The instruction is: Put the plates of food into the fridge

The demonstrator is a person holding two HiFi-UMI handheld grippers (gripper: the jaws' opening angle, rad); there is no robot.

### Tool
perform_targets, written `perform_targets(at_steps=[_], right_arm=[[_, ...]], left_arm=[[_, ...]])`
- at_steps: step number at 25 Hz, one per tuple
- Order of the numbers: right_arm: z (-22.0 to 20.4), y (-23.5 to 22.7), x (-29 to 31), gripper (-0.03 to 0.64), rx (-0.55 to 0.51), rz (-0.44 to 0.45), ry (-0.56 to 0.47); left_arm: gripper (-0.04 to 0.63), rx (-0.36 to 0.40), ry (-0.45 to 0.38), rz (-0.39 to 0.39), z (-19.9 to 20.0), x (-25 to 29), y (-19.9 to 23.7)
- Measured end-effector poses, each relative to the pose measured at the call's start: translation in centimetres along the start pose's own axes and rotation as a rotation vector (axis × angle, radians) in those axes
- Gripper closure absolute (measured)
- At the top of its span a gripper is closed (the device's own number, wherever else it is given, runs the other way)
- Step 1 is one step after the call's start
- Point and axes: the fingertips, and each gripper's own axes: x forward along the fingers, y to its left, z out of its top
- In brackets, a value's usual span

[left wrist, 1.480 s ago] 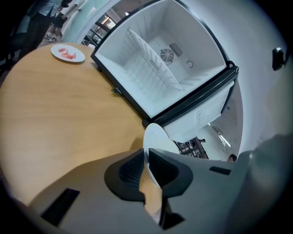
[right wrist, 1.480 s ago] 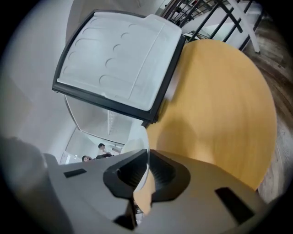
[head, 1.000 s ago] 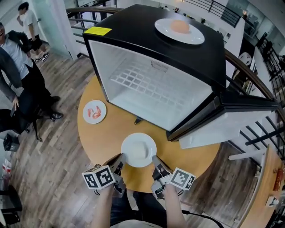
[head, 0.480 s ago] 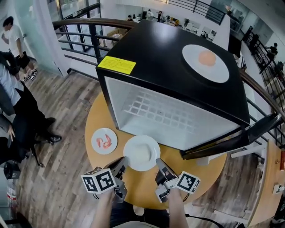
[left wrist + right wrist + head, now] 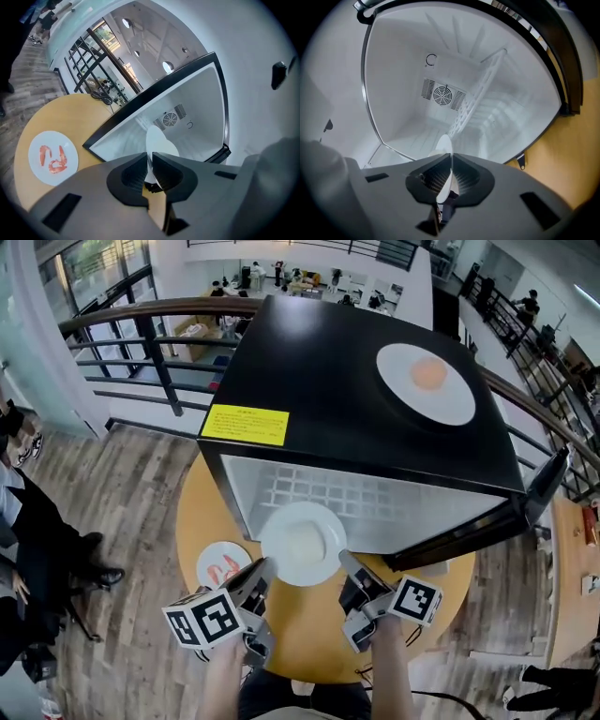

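- The white plate (image 5: 302,543) of pale food is at centre frame, held level and face up just before the open fridge (image 5: 328,381) mouth. Being round, it has no long axis.
- The left gripper (image 5: 263,568) is clamped on its lower-left rim, the right gripper (image 5: 344,562) on its lower-right rim.
- A shrimp plate (image 5: 223,565) lies on the round table (image 5: 309,629) at lower left.
- Another plate (image 5: 425,382) rests on top of the fridge.

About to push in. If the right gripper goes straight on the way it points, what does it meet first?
Nothing before the open fridge: the right gripper, shut on the plate, aims into its cavity. The front edge of the wire shelf looks nearest that line, though depth is unclear.
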Motion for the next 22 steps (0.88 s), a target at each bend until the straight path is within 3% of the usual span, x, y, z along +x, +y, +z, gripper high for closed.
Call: perform_targets(at_steps=[7, 15, 22], right_arm=[[2.9, 1.7, 2.0, 0.591, -0.004, -0.081, -0.033], [4.0, 1.8, 5.3, 0.589, -0.128, -0.17, 0.01], [3.7, 1.2, 6.6, 0.584, -0.248, -0.257, 0.029]], left_arm=[[0.558, -0.059, -0.051, -0.03, 2.5, 1.7, -0.8], [0.565, -0.183, -0.166, -0.001, 3.5, 2.2, -0.2], [0.572, -0.214, -0.248, 0.033, 4.3, 2.4, 0.5]])
